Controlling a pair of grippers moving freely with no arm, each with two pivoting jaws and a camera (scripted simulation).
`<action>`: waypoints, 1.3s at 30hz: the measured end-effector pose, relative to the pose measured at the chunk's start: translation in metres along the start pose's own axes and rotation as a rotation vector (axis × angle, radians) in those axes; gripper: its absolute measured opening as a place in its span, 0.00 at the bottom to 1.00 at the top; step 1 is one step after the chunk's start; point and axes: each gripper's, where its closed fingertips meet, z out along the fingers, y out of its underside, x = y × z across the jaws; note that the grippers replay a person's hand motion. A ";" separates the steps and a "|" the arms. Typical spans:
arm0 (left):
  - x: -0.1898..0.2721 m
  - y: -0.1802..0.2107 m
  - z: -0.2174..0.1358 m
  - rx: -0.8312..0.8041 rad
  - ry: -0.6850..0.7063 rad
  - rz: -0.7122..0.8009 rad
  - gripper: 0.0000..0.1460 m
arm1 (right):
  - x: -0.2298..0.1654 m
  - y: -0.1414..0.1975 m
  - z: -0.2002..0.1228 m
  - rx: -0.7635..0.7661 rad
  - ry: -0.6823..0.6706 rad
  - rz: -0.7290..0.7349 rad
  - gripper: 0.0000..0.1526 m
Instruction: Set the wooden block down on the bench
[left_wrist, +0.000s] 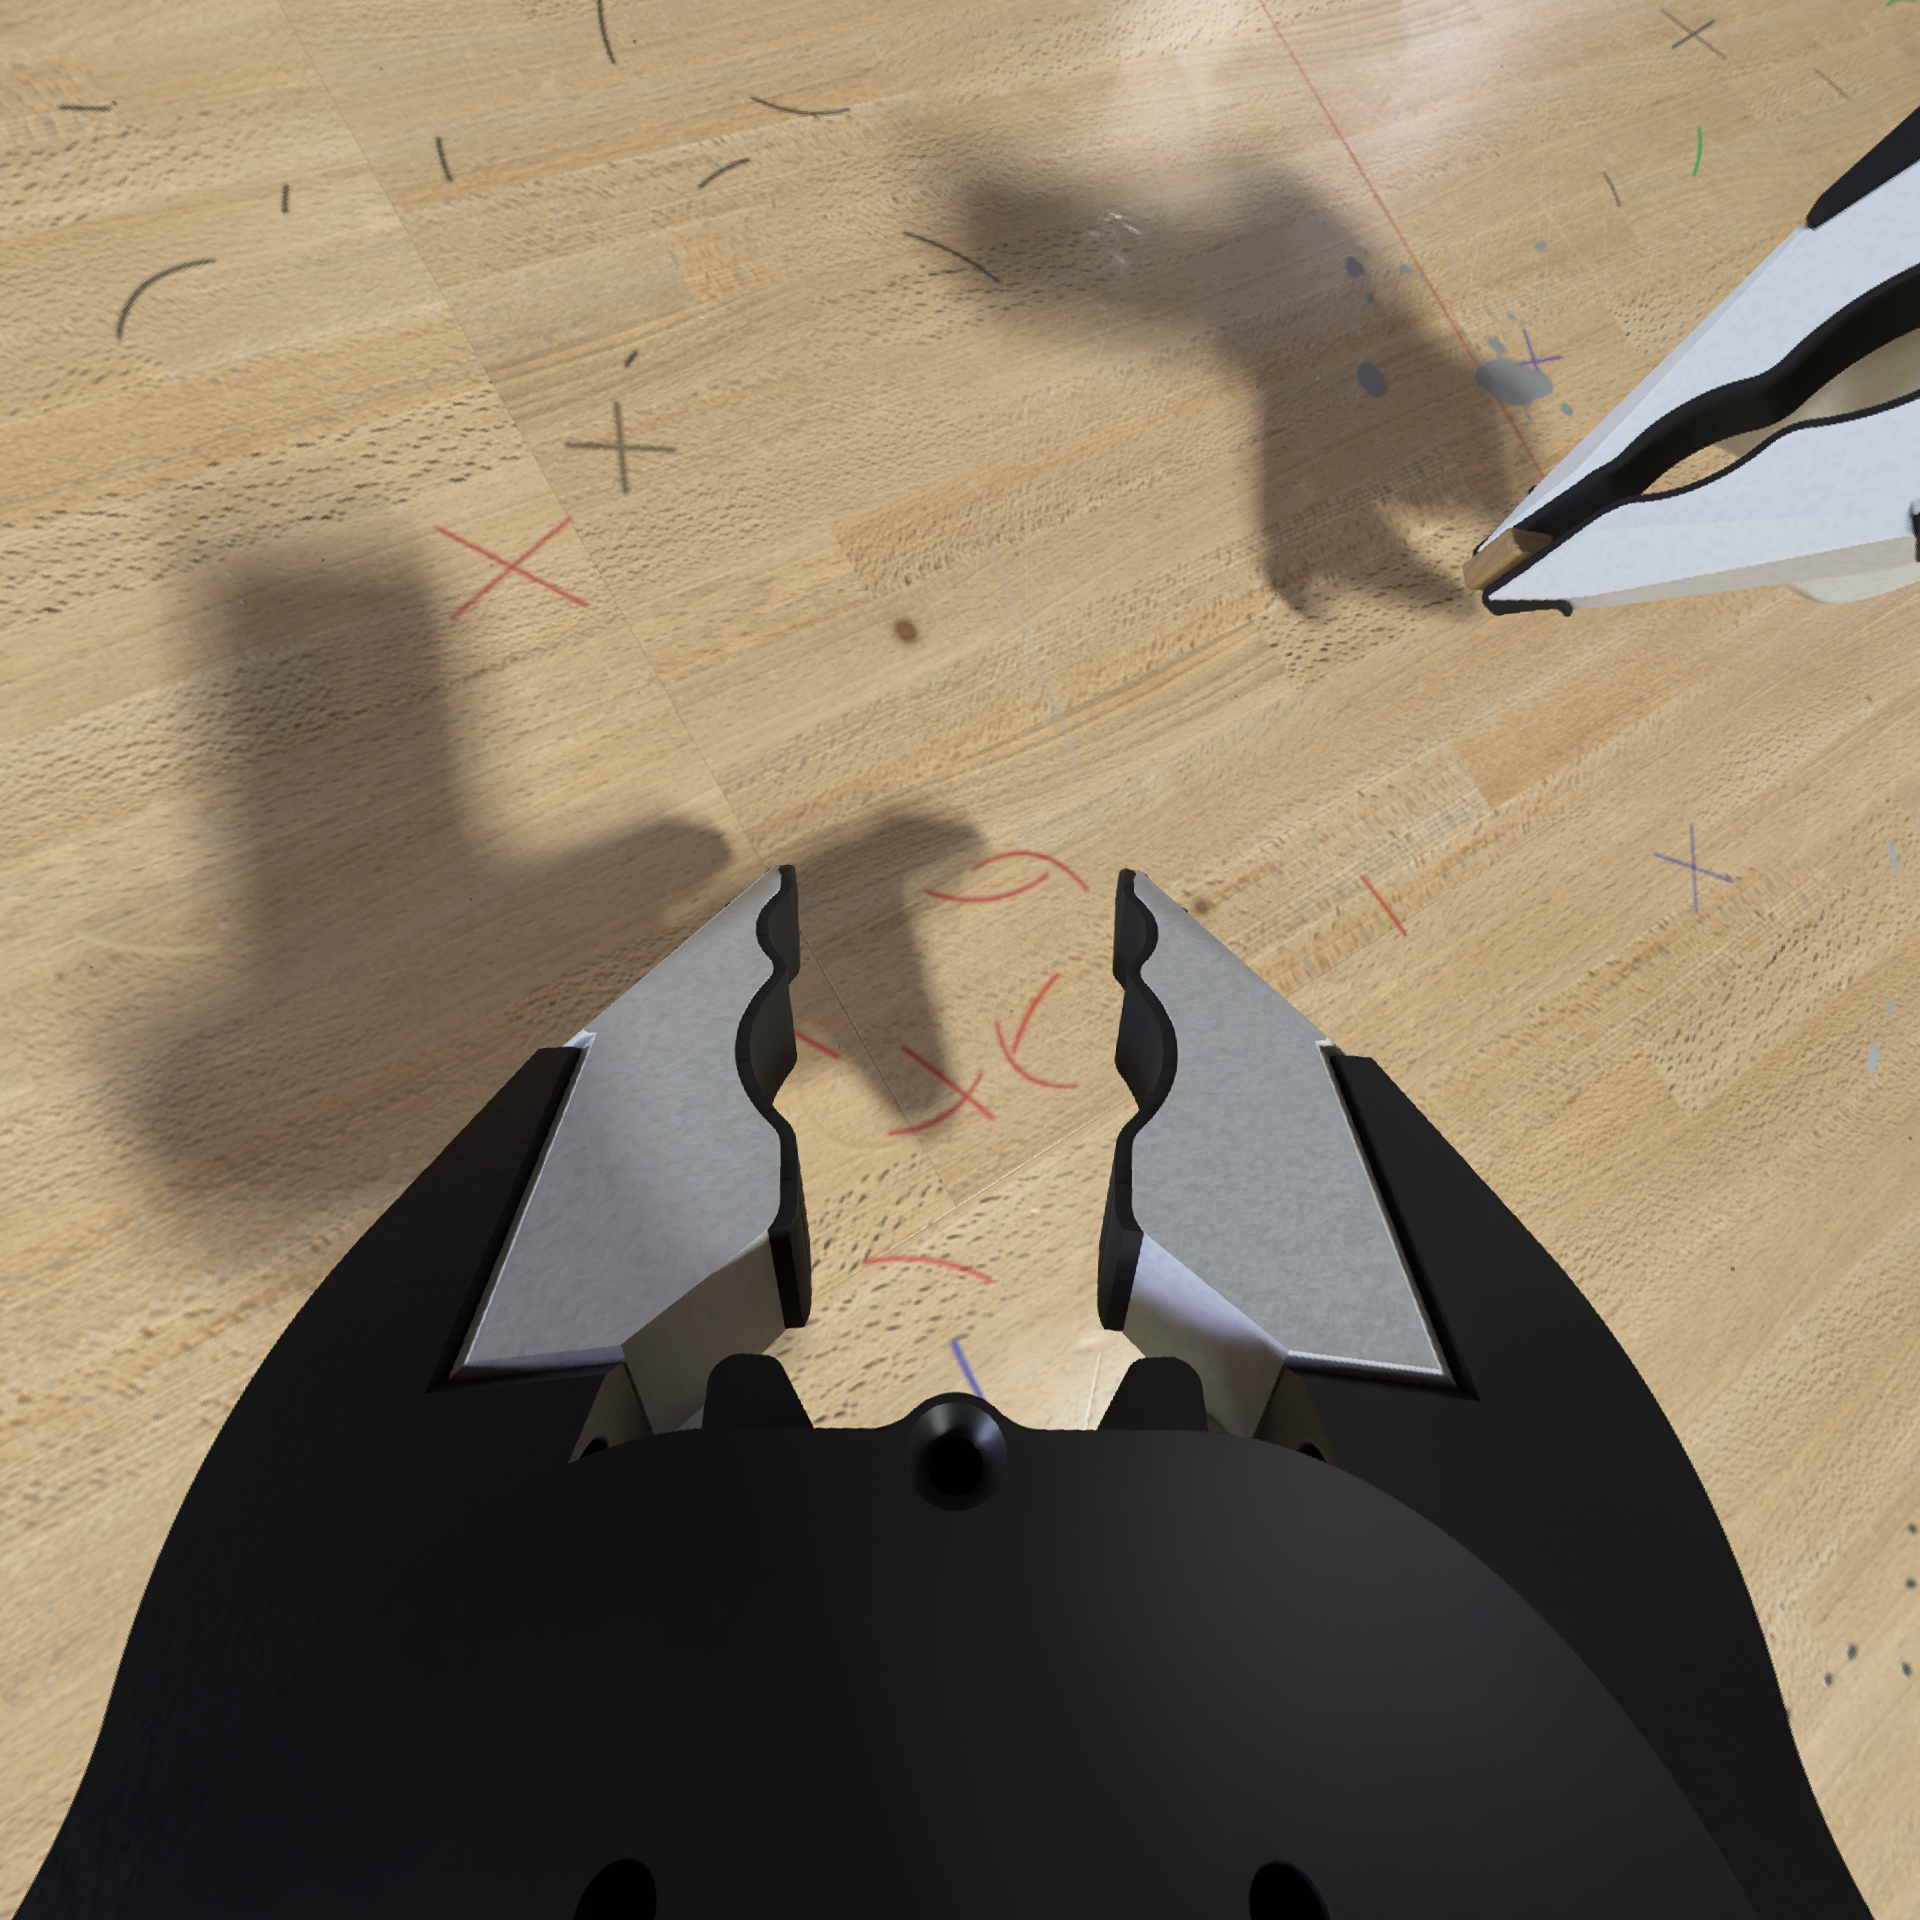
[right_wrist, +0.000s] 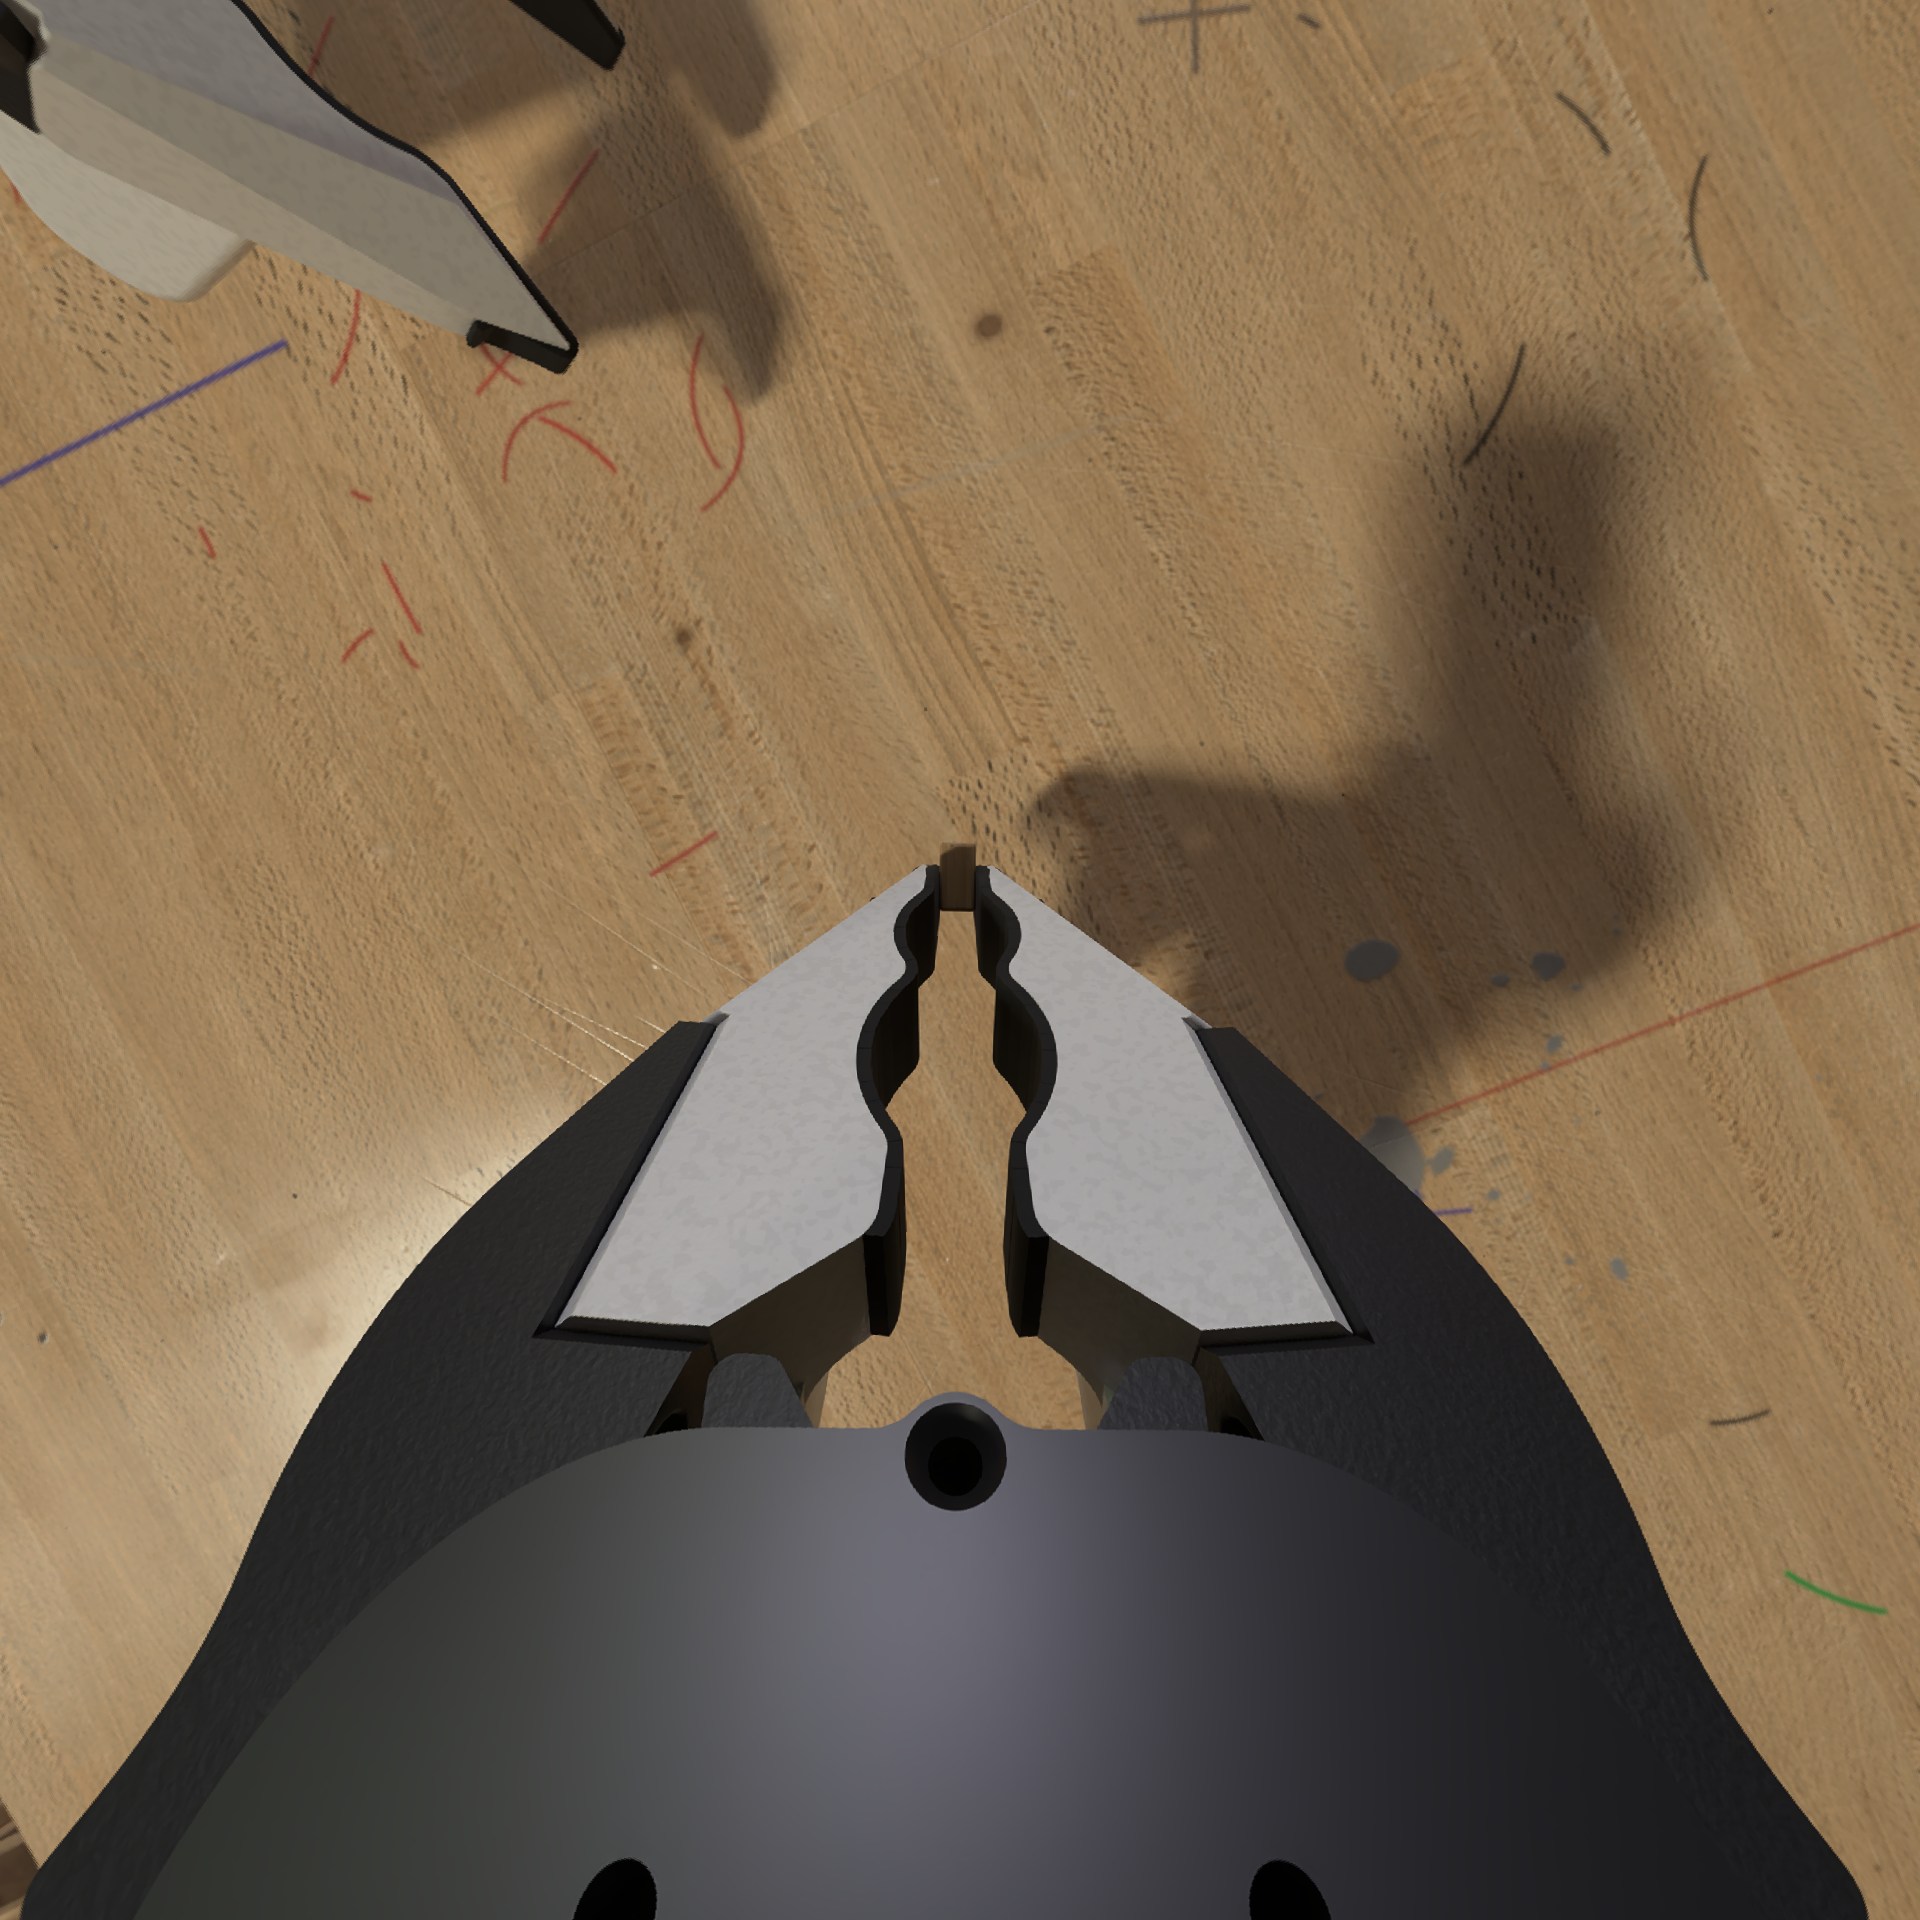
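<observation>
My right gripper (right_wrist: 957, 885) is shut on a small wooden block (right_wrist: 957, 871), pinched at the very fingertips, low over the wooden bench (right_wrist: 1195, 540). In the left wrist view the same gripper (left_wrist: 1512, 577) shows at the right edge with the block (left_wrist: 1501, 556) sticking out of its tips, close to the bench surface; I cannot tell if it touches. My left gripper (left_wrist: 956, 894) is open and empty above the bench (left_wrist: 727, 644). One of its fingers shows at the top left of the right wrist view (right_wrist: 312, 218).
The bench top is light wood with pen marks: red crosses and arcs (left_wrist: 509, 566), black strokes (left_wrist: 621, 447), a thin red line (right_wrist: 1662, 1023) and grey paint spots (left_wrist: 1512, 379). Gripper shadows fall across it.
</observation>
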 end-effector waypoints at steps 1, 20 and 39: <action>0.000 0.000 0.000 0.000 0.000 0.000 0.42 | 0.000 -0.001 -0.001 0.007 0.001 0.000 0.04; 0.026 -0.014 0.011 0.011 0.158 0.014 0.00 | 0.004 0.007 -0.005 0.072 -0.047 0.043 0.04; 0.034 -0.016 0.030 -0.090 0.171 0.044 0.00 | 0.020 0.001 0.000 0.044 -0.172 -0.097 0.04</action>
